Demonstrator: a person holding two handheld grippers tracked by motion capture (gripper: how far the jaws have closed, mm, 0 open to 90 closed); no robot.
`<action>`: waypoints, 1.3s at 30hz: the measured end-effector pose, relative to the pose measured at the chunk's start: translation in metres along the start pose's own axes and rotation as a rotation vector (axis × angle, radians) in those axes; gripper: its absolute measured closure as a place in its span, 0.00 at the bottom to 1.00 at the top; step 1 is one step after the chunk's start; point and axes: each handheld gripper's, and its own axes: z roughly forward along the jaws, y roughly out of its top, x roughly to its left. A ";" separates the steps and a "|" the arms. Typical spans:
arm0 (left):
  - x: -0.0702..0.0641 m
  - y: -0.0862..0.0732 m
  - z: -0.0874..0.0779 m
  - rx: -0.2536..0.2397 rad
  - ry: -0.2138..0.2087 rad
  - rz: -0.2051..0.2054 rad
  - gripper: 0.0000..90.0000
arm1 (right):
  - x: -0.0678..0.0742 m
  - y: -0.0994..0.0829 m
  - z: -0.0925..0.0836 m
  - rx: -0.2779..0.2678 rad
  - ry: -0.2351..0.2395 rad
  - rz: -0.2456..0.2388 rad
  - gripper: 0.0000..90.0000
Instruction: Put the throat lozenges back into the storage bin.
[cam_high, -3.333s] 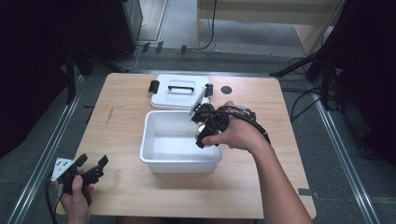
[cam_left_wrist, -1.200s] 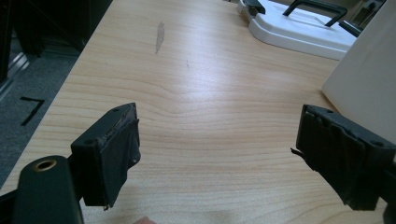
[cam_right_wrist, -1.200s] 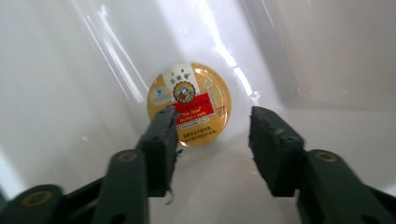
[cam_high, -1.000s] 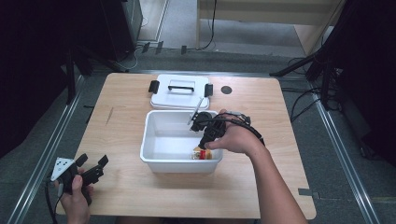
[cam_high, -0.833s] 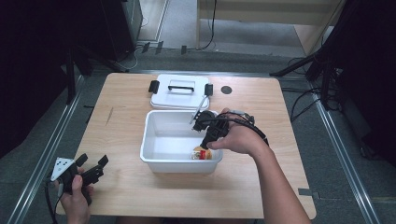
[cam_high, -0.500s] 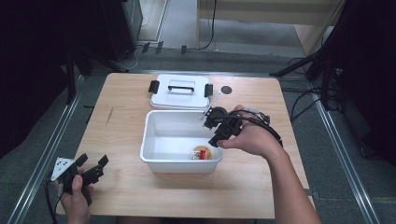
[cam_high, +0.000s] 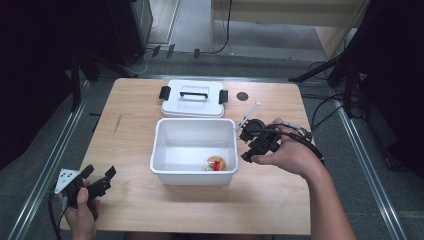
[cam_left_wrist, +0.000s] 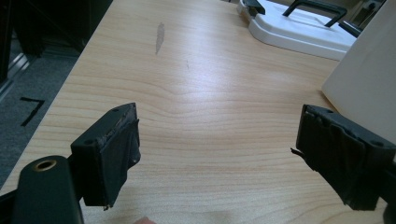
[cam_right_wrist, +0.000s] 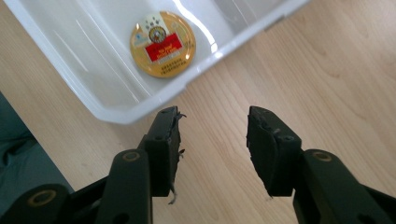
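A: So where's the round tin?

B: Lying flat in the white bin, near its front wall. Right tongs hang empty beside the bin, jaws just parted; left tongs gape wide over the counter.

A: Risk?

B: Probably the lid: fetching it carelessly could nudge the bin askew.
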 end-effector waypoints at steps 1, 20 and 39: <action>0.000 0.000 0.000 0.002 -0.001 0.002 0.16 | -0.001 -0.003 0.002 0.004 0.001 0.007 0.58; 0.000 0.000 -0.001 0.001 0.004 0.003 0.16 | -0.025 -0.105 0.056 -0.166 -0.163 0.347 0.00; -0.002 0.000 -0.001 -0.002 0.008 0.013 0.16 | -0.020 -0.201 0.102 -0.548 -0.300 0.597 0.00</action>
